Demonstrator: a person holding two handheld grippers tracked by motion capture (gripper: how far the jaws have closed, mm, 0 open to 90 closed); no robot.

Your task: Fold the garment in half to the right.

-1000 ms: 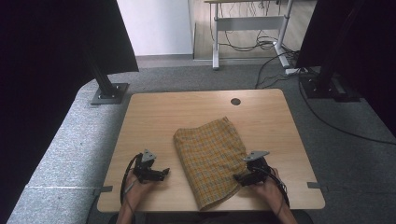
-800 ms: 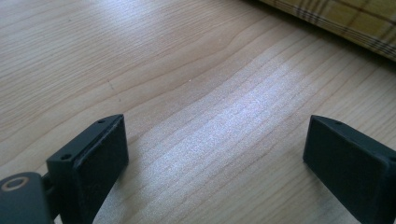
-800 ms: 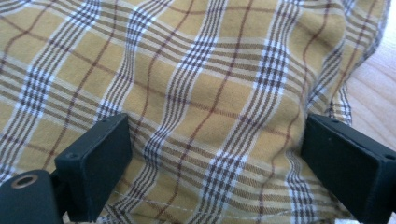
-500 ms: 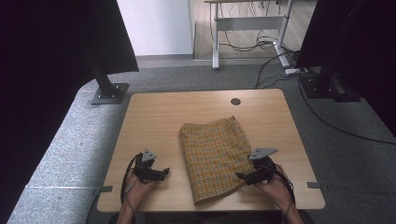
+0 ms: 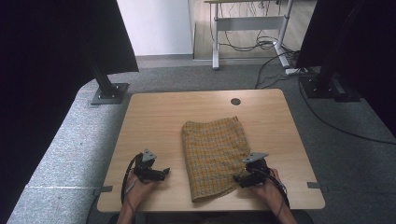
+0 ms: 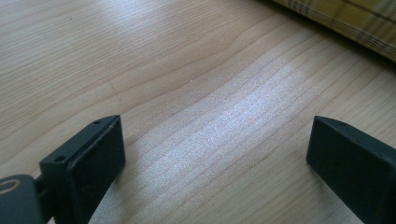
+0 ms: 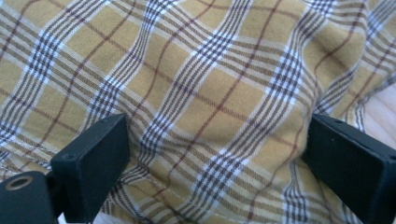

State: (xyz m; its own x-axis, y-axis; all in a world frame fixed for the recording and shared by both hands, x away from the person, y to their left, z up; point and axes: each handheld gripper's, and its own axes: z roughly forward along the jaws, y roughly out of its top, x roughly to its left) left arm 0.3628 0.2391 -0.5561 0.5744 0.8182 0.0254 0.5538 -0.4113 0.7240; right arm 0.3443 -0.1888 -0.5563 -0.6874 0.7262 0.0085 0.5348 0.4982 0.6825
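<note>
Wooden surface (image 5: 154, 116), round hole near far edge. Folded plaid cloth (image 5: 212, 154) lies at centre, toward near edge, slightly skewed. Right hand-held gripper (image 5: 240, 178) at cloth's near right edge, jaws spread wide, cloth between them, not pinched. Left hand-held gripper (image 5: 163, 172) rests on bare wood left of cloth, jaws released, holding nothing.
</note>
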